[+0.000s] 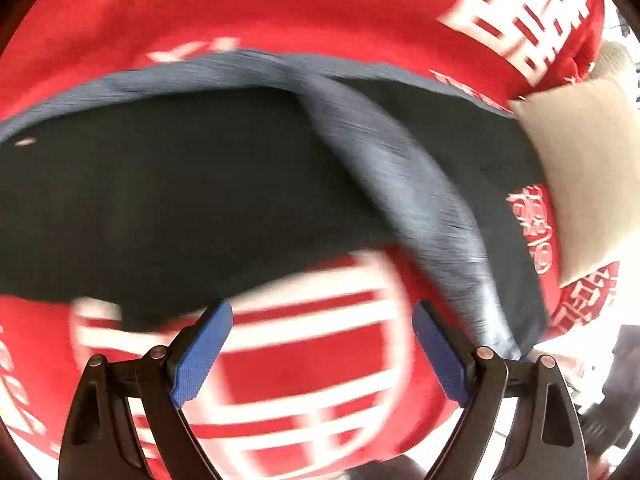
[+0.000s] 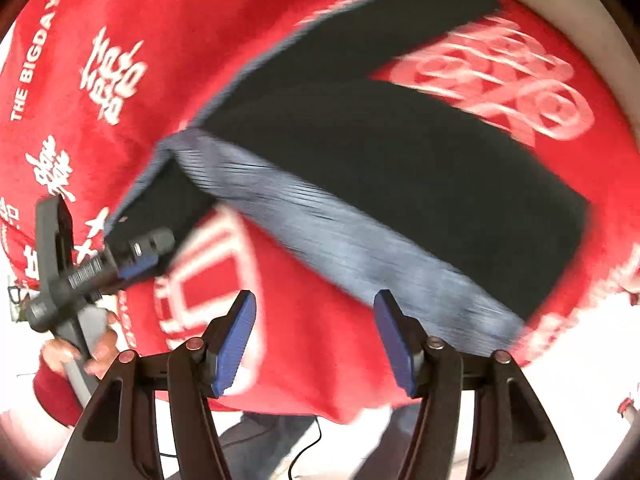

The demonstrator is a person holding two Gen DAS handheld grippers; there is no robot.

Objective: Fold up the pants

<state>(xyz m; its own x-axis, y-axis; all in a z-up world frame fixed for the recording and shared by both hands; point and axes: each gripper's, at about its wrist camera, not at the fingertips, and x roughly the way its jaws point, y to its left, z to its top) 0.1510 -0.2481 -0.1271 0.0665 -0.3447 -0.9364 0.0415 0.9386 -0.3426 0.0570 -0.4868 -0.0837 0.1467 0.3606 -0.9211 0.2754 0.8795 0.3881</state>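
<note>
Bright daylight, heavy motion blur

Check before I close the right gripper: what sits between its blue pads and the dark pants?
Only bare red cloth, seen in the right wrist view; the right gripper is open and empty, short of the pants.

My left wrist camera sits just behind the left gripper [image 1: 322,346] and looks steeply down along its jaws at the red cloth [image 1: 280,4] covering the surface, close above it; the dark pants [image 1: 168,184] fill the middle of its picture. My right wrist camera rides behind the right gripper [image 2: 315,340] and also faces steeply down from close range. Both views are blurred. They share the pants [image 2: 400,152], their grey ribbed waistband [image 1: 420,200] [image 2: 340,236] and the white-printed cloth [image 2: 160,40]. The right view also takes in the left gripper [image 2: 136,258] and the hand [image 2: 88,350] holding it, at its near left.
</note>
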